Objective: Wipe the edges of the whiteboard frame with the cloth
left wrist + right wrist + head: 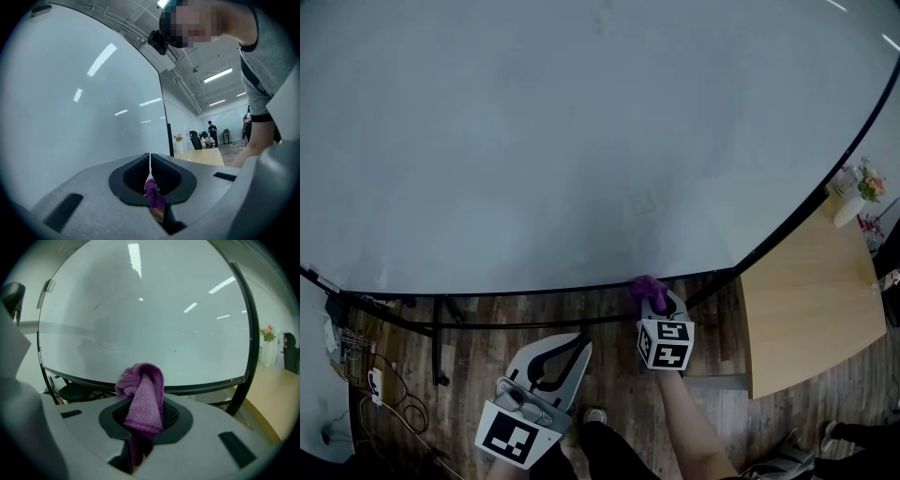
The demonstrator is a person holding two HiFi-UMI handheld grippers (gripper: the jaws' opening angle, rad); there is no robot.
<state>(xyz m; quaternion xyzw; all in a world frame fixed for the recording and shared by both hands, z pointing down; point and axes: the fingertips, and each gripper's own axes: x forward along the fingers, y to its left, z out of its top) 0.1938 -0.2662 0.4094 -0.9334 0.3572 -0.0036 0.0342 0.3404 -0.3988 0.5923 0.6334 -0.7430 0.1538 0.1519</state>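
A large whiteboard (581, 141) fills the head view, its black frame (534, 292) running along the bottom and up the right side. My right gripper (652, 298) is shut on a purple cloth (645, 285), which sits right at the bottom frame edge. In the right gripper view the cloth (143, 399) bunches up out of the right gripper (143, 416), with the frame (201, 388) just beyond. My left gripper (572, 345) hangs lower and to the left, shut and holding nothing. Its closed tips (150, 164) show in the left gripper view, with a purple bit behind them.
A wooden table (806, 300) stands close at the right, past the board's corner, with a vase of flowers (853, 192) on it. The stand's black legs (441, 328) and cables (375, 384) lie on the wood floor at left. People (212, 133) stand far off.
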